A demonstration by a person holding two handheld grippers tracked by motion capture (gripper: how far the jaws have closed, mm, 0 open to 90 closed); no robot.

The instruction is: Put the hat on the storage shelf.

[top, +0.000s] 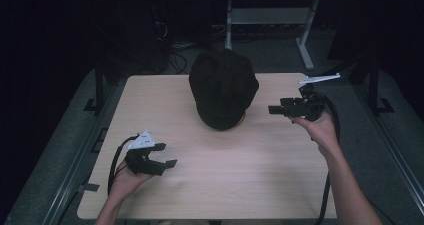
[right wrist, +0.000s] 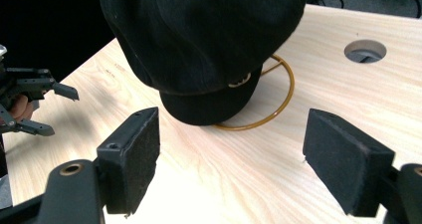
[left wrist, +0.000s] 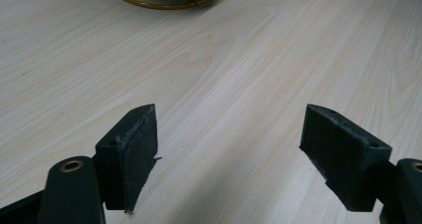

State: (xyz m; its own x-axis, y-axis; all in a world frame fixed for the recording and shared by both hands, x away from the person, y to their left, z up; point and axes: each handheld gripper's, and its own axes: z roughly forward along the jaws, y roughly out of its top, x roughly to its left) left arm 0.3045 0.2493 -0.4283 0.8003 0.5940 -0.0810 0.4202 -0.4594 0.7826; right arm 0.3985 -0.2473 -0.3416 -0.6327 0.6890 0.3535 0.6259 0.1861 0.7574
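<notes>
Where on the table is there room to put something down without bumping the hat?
The wide bare strip of table along the near edge, between the left gripper and the right forearm, is free. The far left corner beside the black hat is bare too. It is crowded in the middle at the back, where the hat sits on its gold ring stand with the right gripper close.

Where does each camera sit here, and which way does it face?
High view: above the person's side, looking down on the table; both forearms and each hand-held gripper, left and right.
Left gripper view: low, across bare wood toward the gold ring base; own jaws apart.
Right gripper view: facing the black cap; own jaws apart.
Shared: the ring base.
</notes>
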